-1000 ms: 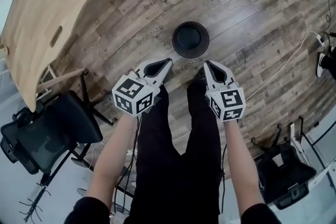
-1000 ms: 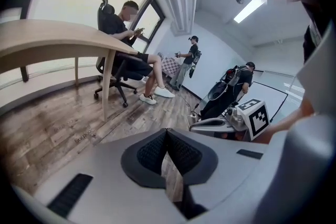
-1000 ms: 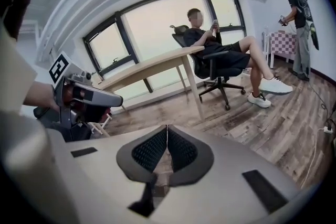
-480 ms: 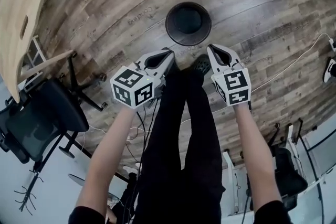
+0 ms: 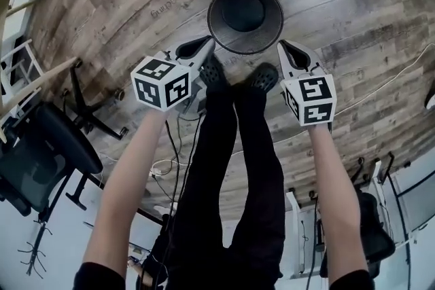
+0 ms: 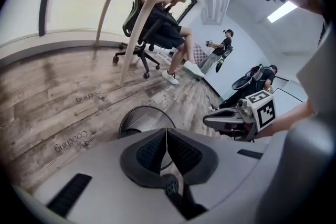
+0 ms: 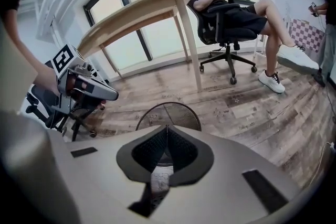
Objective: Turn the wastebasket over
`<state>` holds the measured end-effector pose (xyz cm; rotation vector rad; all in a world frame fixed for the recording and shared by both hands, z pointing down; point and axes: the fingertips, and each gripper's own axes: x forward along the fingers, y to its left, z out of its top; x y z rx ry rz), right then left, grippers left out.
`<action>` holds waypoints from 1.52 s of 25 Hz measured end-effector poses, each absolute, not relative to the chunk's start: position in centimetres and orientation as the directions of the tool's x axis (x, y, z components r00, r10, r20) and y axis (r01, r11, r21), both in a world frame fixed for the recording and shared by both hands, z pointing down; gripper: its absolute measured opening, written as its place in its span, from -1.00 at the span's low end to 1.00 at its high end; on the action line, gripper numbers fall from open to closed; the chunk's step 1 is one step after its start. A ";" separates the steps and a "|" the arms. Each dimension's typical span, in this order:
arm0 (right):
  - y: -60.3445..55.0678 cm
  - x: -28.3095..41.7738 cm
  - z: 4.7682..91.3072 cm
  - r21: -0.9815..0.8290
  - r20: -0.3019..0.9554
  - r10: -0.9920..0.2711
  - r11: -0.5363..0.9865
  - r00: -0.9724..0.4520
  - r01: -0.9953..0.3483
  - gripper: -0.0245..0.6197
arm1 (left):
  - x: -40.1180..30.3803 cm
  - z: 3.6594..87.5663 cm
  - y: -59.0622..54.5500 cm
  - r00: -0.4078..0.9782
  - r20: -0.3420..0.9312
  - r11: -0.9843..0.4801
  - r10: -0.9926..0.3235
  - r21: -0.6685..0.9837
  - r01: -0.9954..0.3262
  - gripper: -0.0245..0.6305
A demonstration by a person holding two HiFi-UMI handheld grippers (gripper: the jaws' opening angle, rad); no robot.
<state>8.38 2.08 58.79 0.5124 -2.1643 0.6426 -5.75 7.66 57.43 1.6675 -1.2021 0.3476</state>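
Note:
A round black mesh wastebasket [image 5: 245, 9] stands upright on the wooden floor, its open mouth up. It lies just beyond both grippers, between their tips. My left gripper [image 5: 207, 43] hangs close to the basket's near left rim, its jaws shut and empty. My right gripper [image 5: 282, 45] hangs by the near right rim, also shut with nothing in it. In the left gripper view the basket [image 6: 137, 118] shows just past the shut jaws [image 6: 166, 131]. In the right gripper view its rim [image 7: 168, 113] rises behind the shut jaws [image 7: 167, 127]. Neither gripper touches the basket.
My own black shoes [image 5: 262, 78] stand just short of the basket. A black office chair [image 5: 41, 159] is at the left and cables [image 5: 170, 159] run over the floor. A wooden table [image 7: 142, 13] and a person seated in a chair [image 7: 231, 18] lie beyond the basket.
Both grippers have sunk toward the floor and now flank the basket's near rim. The basket looks larger and closer in the head view. The jaws stayed shut.

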 end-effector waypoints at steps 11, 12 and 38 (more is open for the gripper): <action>-0.5 8.4 67.0 -0.185 0.858 -0.159 0.792 -0.489 -0.582 -0.81 | -8.3 67.2 7.7 0.408 0.788 0.062 -0.460 0.488 -0.871 -0.60; -0.8 8.6 67.5 -0.184 0.862 -0.157 0.788 -0.482 -0.587 -0.81 | -8.6 67.8 7.6 0.399 0.792 0.076 -0.462 0.483 -0.872 -0.56; -3.0 9.0 73.4 -0.233 0.890 -0.110 0.725 -0.443 -0.648 -0.71 | -9.9 73.1 7.2 0.391 0.850 0.066 -0.354 0.439 -0.896 -0.73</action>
